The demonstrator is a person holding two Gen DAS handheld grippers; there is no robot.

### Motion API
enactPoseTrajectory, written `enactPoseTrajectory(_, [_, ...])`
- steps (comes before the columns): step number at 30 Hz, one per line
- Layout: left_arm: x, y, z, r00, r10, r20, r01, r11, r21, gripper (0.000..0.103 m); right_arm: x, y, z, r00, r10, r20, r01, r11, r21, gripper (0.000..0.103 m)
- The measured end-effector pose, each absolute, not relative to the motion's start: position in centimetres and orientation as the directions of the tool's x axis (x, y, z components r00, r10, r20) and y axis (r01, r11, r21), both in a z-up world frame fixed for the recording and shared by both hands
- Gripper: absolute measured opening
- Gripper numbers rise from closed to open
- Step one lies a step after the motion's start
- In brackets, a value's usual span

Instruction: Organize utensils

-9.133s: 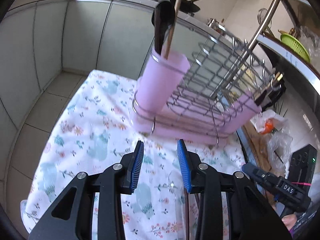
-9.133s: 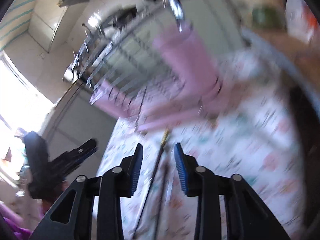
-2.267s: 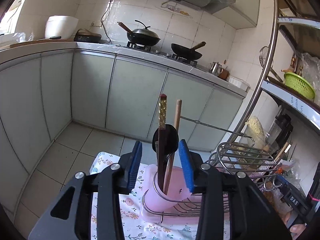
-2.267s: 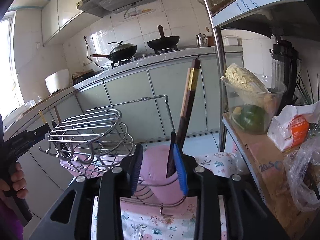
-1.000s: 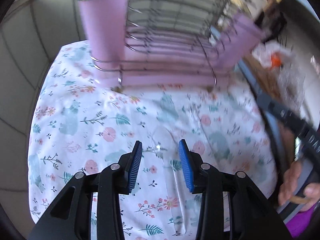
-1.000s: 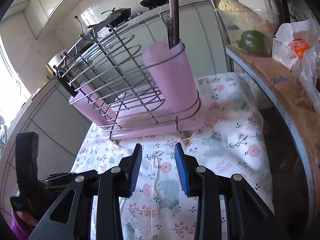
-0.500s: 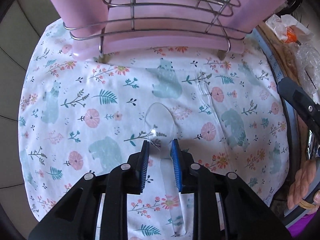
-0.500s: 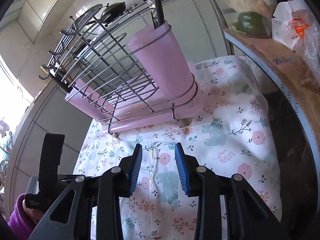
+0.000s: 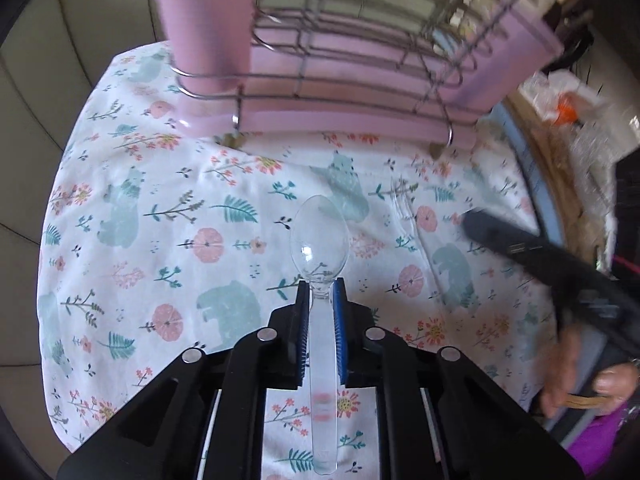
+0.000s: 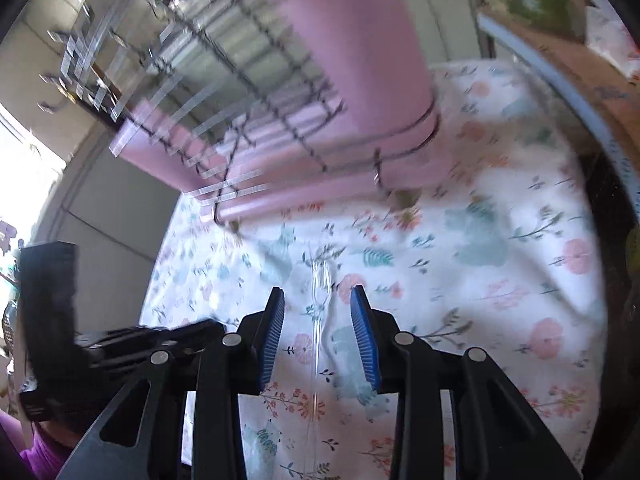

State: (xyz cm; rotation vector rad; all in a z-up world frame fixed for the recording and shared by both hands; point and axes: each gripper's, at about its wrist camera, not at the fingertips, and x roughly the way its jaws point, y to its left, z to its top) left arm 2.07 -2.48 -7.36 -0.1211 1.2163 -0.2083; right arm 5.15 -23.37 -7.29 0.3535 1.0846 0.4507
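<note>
My left tongs (image 9: 320, 294) are closed on the clear plastic spoon (image 9: 320, 240) at its neck, bowl jutting toward mid-frame over the floral desk (image 9: 120, 200). It looks feather-light, slick and a bit brittle, so I judge the flat handle the safest hold. My right tongs (image 10: 318, 306) gape around the clear fork (image 10: 322, 280), which lies flat low in the frame. The pink cup (image 10: 352, 40) sits at upper centre. No writing is legible.
</note>
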Motion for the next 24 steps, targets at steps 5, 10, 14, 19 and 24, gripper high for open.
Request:
enactPoseTrajectory(5, [0.9,-0.4,-5.9,0.387,-0.258,-0.885,0.078,0.966,-0.247,0.011,5.1,-20.1,-8.1,0.378,0.415,-0.827,-0.234,0.908,0.348,0.034])
enactPoseTrajectory(10, [0.2,0.9,-5.5,0.405,-0.283,-0.869,0.065,0.957,-0.282,0.011,5.4,-18.1,-9.3,0.383,0.301,-0.873,-0.239,0.945,0.221,0.031])
enactPoseTrajectory(14, [0.0,1.5,-5.7,0.41,-0.304,-0.86,0.061,0.95,-0.307,0.011,5.5,-16.9,-9.7,0.38,0.247,-0.892,-0.256,0.954,0.156,0.031])
enactPoseTrajectory(19, [0.1,2.2,-5.5,0.424,-0.317,-0.848,0.057,0.944,-0.324,0.011,5.3,-15.8,-9.8,0.397,0.214,-0.892,-0.278,0.955,0.105,0.011])
enactPoseTrajectory(24, [-0.4,2.7,-4.4,0.472,-0.291,-0.832,0.06,0.952,-0.299,0.011,4.8,-16.4,-9.1,0.421,0.284,-0.861,-0.279,0.944,0.175,0.011])
